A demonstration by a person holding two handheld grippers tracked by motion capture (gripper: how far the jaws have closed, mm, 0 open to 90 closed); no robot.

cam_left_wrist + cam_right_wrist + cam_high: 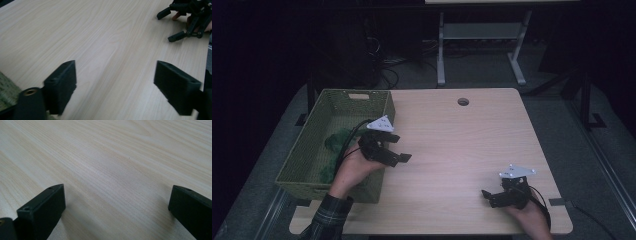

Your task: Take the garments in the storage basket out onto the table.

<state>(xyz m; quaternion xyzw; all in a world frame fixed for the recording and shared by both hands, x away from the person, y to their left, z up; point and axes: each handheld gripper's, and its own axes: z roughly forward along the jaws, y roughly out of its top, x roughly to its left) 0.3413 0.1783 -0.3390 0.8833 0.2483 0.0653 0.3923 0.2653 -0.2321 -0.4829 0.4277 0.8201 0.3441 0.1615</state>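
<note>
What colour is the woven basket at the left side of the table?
The basket is olive green; it shows best in the high view.

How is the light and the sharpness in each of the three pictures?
High view: room dark, table lit, green basket dim and soft. Left gripper view: wood grain sharp, near jaws blurred, right gripper soft. Right gripper view: even light, faint shadow beside the left jaw.
</note>
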